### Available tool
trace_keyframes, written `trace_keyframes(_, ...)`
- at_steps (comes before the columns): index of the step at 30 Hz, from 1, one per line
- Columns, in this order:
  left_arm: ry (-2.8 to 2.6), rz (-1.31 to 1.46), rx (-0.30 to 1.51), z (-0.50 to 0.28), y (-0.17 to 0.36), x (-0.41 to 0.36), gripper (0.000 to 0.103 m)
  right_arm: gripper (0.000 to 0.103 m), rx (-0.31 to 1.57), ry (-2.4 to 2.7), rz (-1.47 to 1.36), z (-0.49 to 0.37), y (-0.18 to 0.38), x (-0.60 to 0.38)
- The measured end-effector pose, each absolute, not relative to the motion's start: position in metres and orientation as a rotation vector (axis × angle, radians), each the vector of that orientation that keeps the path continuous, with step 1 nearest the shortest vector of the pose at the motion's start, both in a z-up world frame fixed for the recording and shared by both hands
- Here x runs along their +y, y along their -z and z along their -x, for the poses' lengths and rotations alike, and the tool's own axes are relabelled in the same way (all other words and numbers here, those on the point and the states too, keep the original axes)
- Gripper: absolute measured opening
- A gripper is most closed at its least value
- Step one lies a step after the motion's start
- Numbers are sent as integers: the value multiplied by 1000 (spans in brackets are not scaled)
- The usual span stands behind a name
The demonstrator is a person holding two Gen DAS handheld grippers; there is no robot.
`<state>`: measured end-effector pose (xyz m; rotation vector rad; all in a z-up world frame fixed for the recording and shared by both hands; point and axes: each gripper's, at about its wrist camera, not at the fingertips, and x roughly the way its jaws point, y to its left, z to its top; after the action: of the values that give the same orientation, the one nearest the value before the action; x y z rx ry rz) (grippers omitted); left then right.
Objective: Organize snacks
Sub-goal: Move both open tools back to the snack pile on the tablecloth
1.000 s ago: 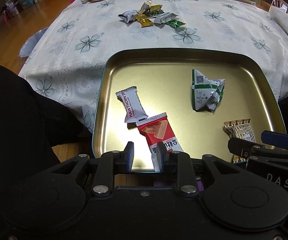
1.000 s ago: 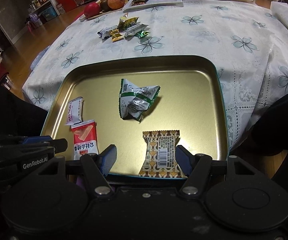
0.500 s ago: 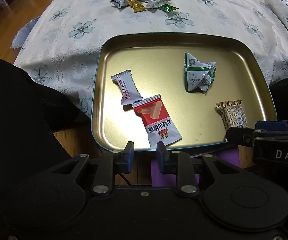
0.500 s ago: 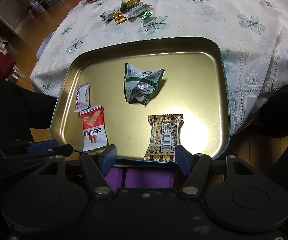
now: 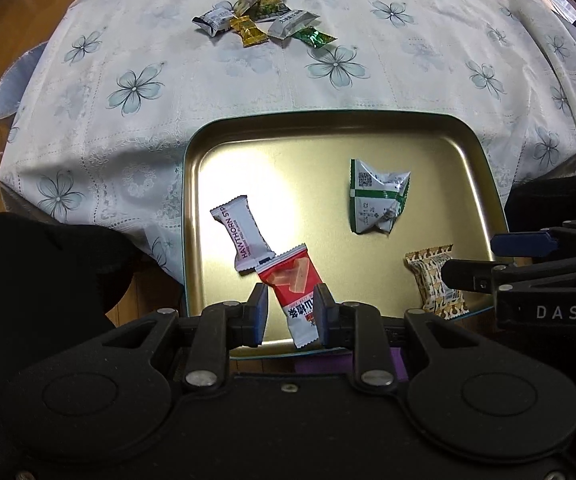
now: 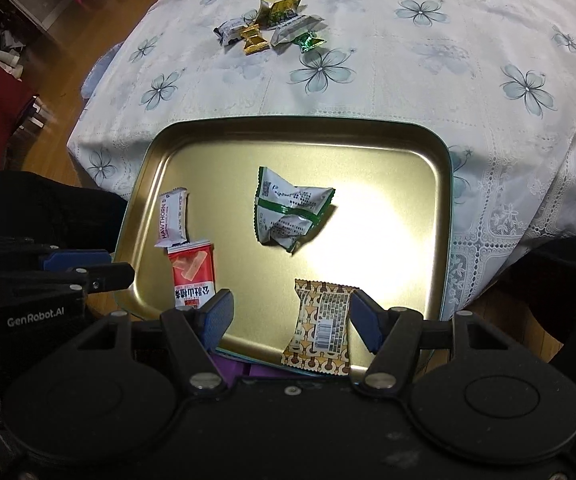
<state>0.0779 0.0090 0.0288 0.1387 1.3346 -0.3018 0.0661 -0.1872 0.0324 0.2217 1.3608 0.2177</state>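
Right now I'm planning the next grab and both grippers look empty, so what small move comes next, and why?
Probably reach the left gripper forward toward the loose pile of snacks on the tablecloth. The gold tray already holds four packets, while several wrapped pieces lie outside it, and both the left gripper and the right gripper hang open above the tray's near edge, gripping nothing.

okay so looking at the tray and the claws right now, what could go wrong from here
The gold tray juts past the table edge, so a push on its near side might tip it. The red packet overlaps the Hawthorn packet; lifting one may drag the other. The piled candies could scatter if a claw reaches in.
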Motion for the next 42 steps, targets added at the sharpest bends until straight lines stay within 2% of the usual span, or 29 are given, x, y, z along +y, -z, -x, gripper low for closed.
trace_keyframes(5,260,-148,1300,-105,-37,15,35,66,1388,-229,-229,-93,-34,-189)
trace_keyframes(17,176,-78,1275,-194,-34,26,35,63,1324,-176,-269,-179,-33,-200)
trace_keyframes(33,90,33,1266,-321,-7,22,35,62,1294,-54,-379,-287,8,-208)
trace_keyframes(42,83,142,1276,-348,-1,30,34,62,1298,-53,-393,-338,21,-188)
